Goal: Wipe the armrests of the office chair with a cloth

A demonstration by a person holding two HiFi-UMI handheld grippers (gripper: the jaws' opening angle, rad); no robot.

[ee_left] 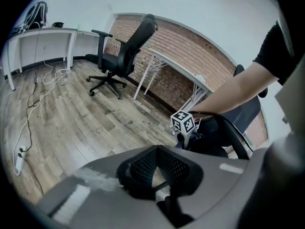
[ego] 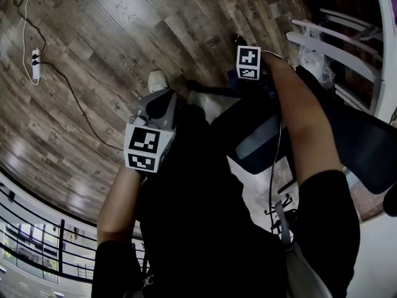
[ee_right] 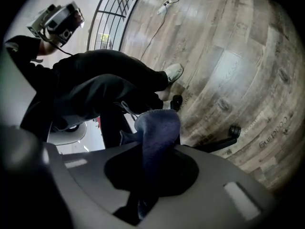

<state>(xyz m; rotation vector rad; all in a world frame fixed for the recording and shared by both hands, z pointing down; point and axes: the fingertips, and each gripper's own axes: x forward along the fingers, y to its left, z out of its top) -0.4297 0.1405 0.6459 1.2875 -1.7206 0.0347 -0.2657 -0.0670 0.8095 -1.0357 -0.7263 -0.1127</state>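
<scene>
My right gripper (ee_right: 147, 175) is shut on a blue cloth (ee_right: 155, 132) that stands up out of the jaws. In the head view it (ego: 248, 64) is held out past the black office chair (ego: 366, 148), beyond what looks like the chair's grey armrest (ego: 257, 143). The left gripper view shows its marker cube (ee_left: 184, 122) just left of the chair's dark back (ee_left: 240, 120). My left gripper (ee_left: 157, 175) is shut with nothing in it. It (ego: 152, 129) hovers over my dark trousers, well left of the chair.
A white table frame (ego: 338, 42) stands behind the chair, by a brick wall. A second office chair (ee_left: 121, 56) and a white desk (ee_left: 43, 35) stand farther off. A power strip (ego: 35, 64) with its cable lies on the wood floor. Chair casters (ee_right: 233, 130) are below.
</scene>
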